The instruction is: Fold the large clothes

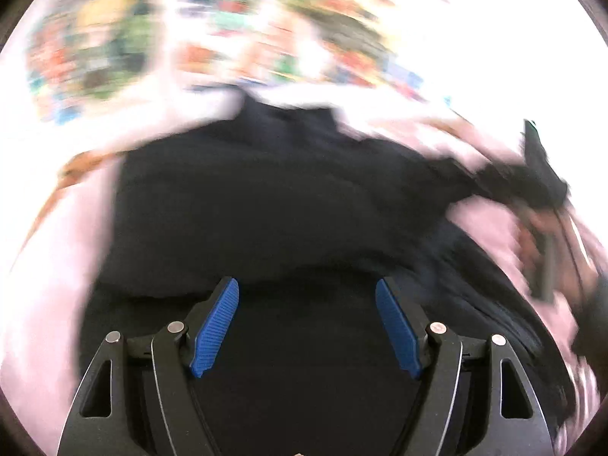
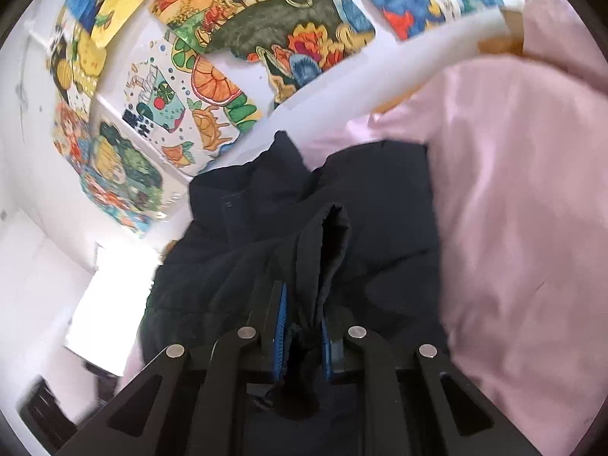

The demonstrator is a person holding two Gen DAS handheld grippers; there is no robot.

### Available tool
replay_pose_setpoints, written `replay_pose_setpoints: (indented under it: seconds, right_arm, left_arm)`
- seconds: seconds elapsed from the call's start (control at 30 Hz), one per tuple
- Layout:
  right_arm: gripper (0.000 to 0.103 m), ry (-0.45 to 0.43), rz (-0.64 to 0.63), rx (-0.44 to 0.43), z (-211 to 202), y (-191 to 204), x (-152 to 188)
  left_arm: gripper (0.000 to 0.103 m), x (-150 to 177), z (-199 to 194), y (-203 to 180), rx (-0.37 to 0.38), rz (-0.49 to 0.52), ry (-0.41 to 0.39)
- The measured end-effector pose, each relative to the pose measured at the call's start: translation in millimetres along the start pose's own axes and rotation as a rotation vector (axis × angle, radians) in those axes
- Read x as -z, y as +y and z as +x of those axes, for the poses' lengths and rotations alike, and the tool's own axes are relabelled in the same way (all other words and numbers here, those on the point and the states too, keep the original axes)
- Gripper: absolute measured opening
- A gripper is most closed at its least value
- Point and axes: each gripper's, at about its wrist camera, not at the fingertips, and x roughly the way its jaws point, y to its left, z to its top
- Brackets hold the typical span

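Observation:
A dark navy jacket (image 1: 266,197) lies spread on a pink sheet (image 1: 49,296); the left wrist view is motion-blurred. My left gripper (image 1: 307,323) is open and empty, its blue pads (image 1: 216,326) wide apart just above the jacket's near part. In the right wrist view the same jacket (image 2: 380,228) lies on the pink sheet (image 2: 513,228). My right gripper (image 2: 302,334) is shut on a bunched fold of the jacket's fabric (image 2: 323,250), which rises between the blue pads. The right gripper also shows in the left wrist view (image 1: 539,190), holding a stretched part of the jacket.
Colourful drawings (image 2: 228,57) cover the white wall behind the bed. A wooden bed edge (image 2: 501,43) shows at the far side. A white panel (image 2: 110,304) and a dark object (image 2: 41,410) sit low on the left.

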Motion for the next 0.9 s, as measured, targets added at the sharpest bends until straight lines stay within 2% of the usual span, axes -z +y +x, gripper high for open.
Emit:
replay_pose_setpoints:
  seconds: [0.13, 0.23, 0.27, 0.37, 0.4, 0.53, 0.63, 0.83, 0.9]
  right_arm:
    - [0.015, -0.023, -0.104, 0.114, 8.2, 5.6, 2.4]
    - [0.014, -0.050, -0.230, 0.230, 20.3, 14.2, 3.8]
    - [0.014, -0.057, -0.258, 0.257, 24.8, 15.6, 3.9]
    - [0.014, -0.049, -0.325, 0.345, 42.1, 12.5, 9.5]
    - [0.014, -0.045, -0.342, 0.364, 46.5, 10.7, 12.4]
    - [0.014, -0.008, -0.372, 0.398, 65.0, -4.9, 25.5]
    - [0.015, 0.012, -0.367, 0.402, 76.0, -13.9, 31.0]
    - [0.017, 0.012, -0.343, 0.380, 77.8, -22.5, 33.5]
    - [0.023, -0.001, -0.331, 0.354, 70.4, -22.3, 32.1]
  left_arm:
    - [0.075, -24.6, 20.6, 58.9, -0.152, -0.179, -0.013]
    - [0.075, -36.3, 63.2, 94.4, -0.248, -0.231, 0.056]
    - [0.075, -34.5, 72.2, 101.1, -0.257, -0.239, 0.077]
    - [0.076, -28.3, 95.4, 113.5, -0.244, -0.261, 0.110]
    - [0.085, -26.1, 100.1, 114.4, -0.246, -0.253, 0.117]
    - [0.101, -13.0, 119.6, 120.7, -0.249, -0.241, 0.153]
    - [0.102, -4.8, 130.6, 130.1, -0.211, -0.277, 0.172]
    - [0.102, -1.0, 129.8, 132.1, -0.208, -0.267, 0.141]
    - [0.102, -1.0, 119.5, 132.3, -0.199, -0.279, 0.123]
